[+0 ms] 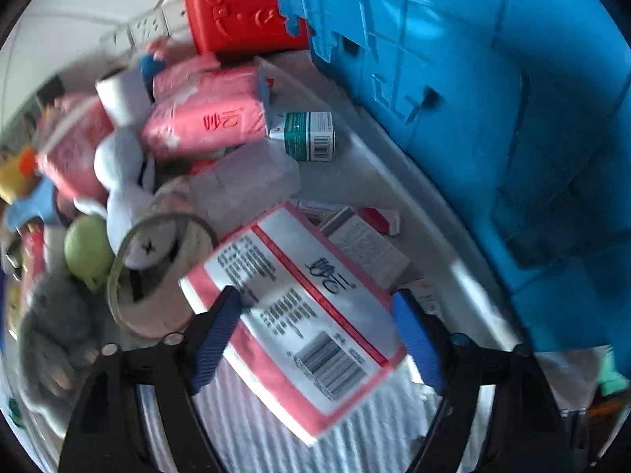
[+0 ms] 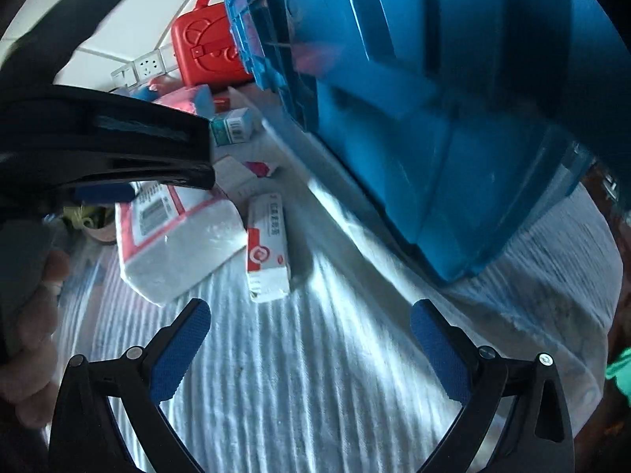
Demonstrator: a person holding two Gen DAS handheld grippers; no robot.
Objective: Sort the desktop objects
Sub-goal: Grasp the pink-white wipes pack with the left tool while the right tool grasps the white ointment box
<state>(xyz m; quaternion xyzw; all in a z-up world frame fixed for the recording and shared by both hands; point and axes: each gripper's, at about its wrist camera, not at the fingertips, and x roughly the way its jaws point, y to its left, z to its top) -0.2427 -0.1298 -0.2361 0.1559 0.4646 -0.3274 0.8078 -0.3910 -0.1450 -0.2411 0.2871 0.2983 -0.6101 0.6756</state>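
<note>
My left gripper (image 1: 315,339) is shut on a pink and white tissue pack (image 1: 299,315) with a barcode, held between its blue pads above the striped cloth. The same tissue pack (image 2: 177,244) shows in the right wrist view under the left gripper's black body (image 2: 98,146). My right gripper (image 2: 311,351) is open and empty above the cloth. A red and white medicine box (image 2: 266,248) lies just ahead of it. A big blue plastic crate (image 1: 493,118) stands to the right and also fills the right wrist view (image 2: 434,118).
A pile lies at the left: pink tissue packs (image 1: 205,118), a white plush toy (image 1: 122,181), a tape roll (image 1: 157,276), a green ball (image 1: 86,248), a teal and white box (image 1: 309,136), small cartons (image 1: 366,244). A red case (image 1: 232,8) stands behind by wall sockets (image 2: 148,65).
</note>
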